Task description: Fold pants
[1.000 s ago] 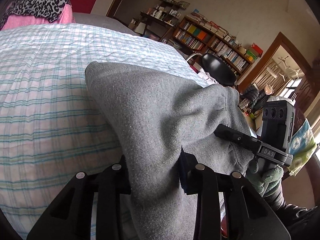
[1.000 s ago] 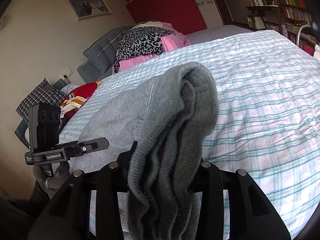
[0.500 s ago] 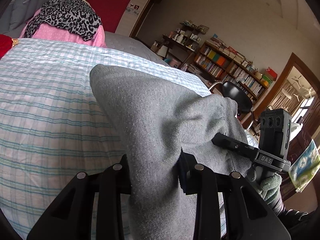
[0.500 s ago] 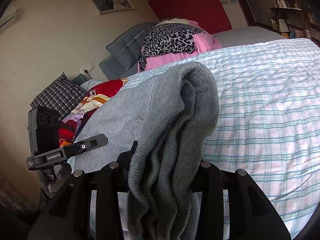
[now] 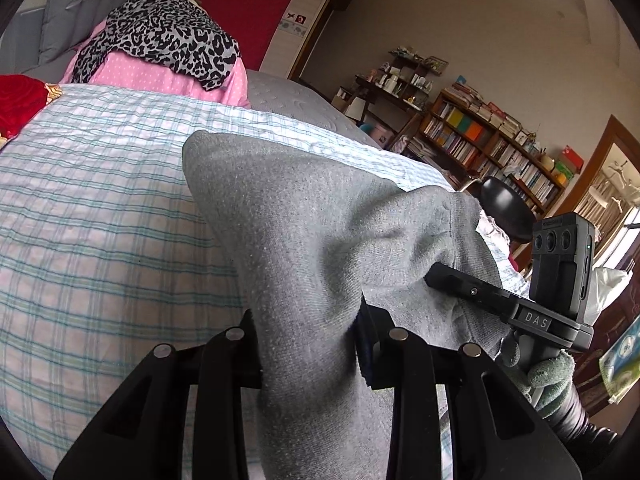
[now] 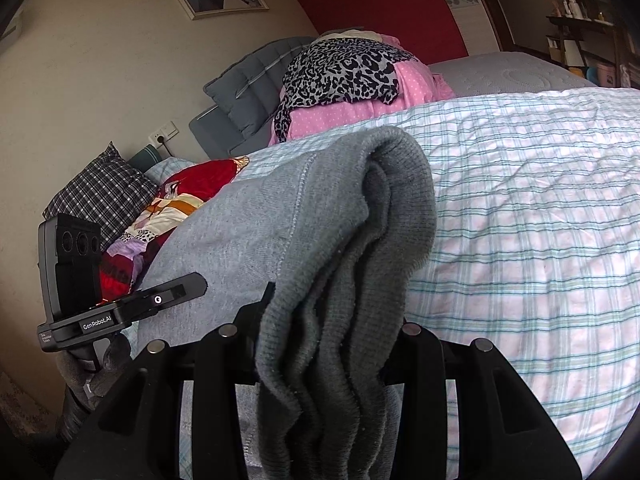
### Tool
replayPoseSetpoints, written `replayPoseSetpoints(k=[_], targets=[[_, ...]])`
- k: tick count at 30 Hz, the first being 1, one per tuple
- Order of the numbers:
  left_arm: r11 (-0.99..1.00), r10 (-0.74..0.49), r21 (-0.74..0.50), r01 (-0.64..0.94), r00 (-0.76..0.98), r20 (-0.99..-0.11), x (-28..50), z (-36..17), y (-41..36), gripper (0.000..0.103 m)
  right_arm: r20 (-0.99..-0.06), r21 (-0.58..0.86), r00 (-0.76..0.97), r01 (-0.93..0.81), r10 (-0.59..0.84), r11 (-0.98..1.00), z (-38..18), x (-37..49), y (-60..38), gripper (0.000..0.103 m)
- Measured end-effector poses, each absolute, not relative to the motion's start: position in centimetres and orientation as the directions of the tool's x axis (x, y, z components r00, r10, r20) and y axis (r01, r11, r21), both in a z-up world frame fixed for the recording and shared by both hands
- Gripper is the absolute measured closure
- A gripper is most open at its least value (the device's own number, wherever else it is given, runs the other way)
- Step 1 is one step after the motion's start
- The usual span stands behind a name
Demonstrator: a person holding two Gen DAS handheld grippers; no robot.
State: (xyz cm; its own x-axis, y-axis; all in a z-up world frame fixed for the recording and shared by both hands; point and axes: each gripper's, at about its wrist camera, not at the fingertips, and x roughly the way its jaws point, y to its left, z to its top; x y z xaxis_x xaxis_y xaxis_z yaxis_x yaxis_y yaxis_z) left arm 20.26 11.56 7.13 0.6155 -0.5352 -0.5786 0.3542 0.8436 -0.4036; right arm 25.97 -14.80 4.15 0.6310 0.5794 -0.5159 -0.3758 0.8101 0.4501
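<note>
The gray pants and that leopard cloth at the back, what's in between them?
In the right wrist view, only checked bedspread lies between the gray pants and the leopard cloth, which sits on a pink spotted pile.

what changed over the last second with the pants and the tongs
Both tongs, left tongs and right tongs, swung toward the head of the bed: the leopard-print cloth and grey headboard came further into view. Nothing taken or released; both stay clamped on the grey pants.
</note>
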Motion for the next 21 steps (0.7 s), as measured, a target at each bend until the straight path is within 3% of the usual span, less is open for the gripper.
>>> replayPoseSetpoints(k=[21], targets=[[0.872, -0.489, -0.381, 0.308, 0.581, -0.651, 33.8, 3.2, 7.0, 0.068, -0.564, 0.442, 0.662, -0.263, 0.494, 0.858, 0.3, 38.4, -17.5, 0.063]])
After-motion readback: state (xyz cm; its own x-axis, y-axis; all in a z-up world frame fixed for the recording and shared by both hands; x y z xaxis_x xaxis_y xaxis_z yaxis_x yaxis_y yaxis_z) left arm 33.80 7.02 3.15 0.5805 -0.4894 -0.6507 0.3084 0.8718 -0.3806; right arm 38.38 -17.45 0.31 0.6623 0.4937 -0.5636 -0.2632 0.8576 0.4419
